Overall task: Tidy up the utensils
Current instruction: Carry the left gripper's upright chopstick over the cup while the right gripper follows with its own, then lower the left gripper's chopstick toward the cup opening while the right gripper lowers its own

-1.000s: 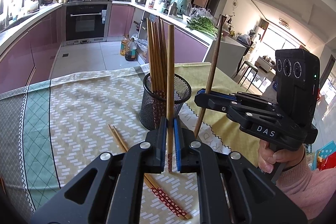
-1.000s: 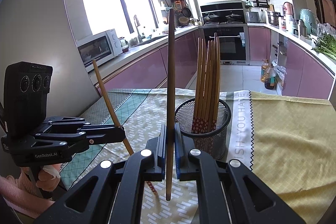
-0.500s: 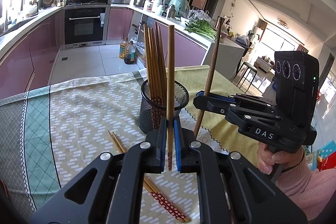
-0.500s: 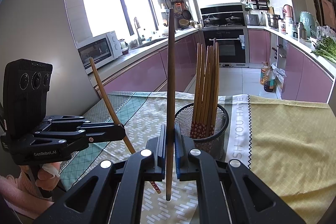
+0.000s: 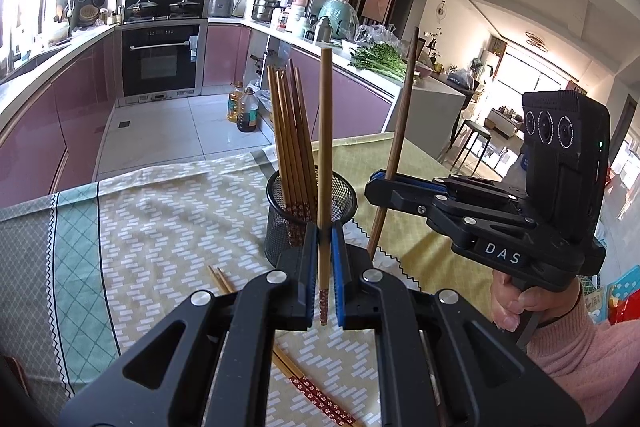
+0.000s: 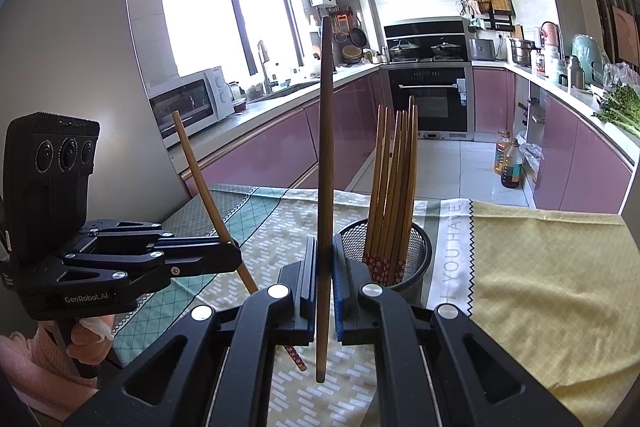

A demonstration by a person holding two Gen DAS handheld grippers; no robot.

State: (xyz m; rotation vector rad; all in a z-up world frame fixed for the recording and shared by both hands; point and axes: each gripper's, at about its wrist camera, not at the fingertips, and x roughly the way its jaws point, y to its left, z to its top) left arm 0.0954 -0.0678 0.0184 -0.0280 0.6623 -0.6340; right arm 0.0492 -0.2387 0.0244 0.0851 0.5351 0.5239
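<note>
Here, left gripper (image 5: 324,263) clamps light chopstick (image 5: 325,163) upright, frame centre; right gripper (image 6: 323,267) clamps dark chopstick (image 6: 325,163); both vertical, presumably for dropping into mesh holder (image 5: 338,195); loose pair (image 5: 316,393) lower centre

A black mesh cup (image 5: 310,215) stands upright on the patterned cloth, holding a bundle of brown chopsticks (image 5: 290,131) with red flowered ends down. Two more chopsticks (image 5: 316,393) lie flat on the cloth near the cup. One light chopstick (image 5: 325,163) stands upright, clamped — flowered end down. A darker chopstick (image 6: 325,187) is also clamped, nearly upright.
</note>
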